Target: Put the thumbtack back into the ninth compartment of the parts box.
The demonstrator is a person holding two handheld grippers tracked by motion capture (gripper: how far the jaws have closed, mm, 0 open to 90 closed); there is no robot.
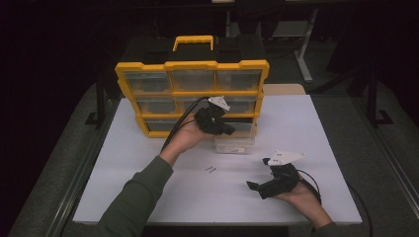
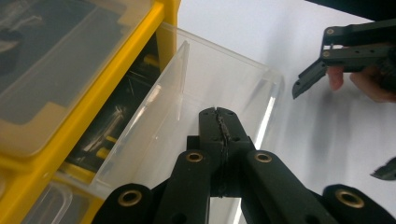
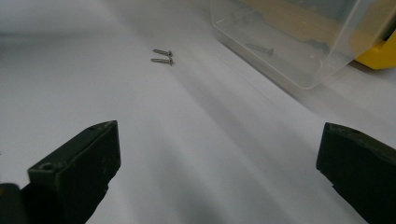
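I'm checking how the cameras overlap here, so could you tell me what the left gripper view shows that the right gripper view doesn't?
The left gripper view alone shows the left gripper, jaws shut, above the pulled-out clear drawer, the yellow organizer's closed drawer fronts, and the right gripper in a hand farther off.

The right gripper view alone shows two loose screws lying on the table and a screw inside the drawer, framed by its own wide-open jaws.

Both show the clear drawer, some yellow frame and the white table.
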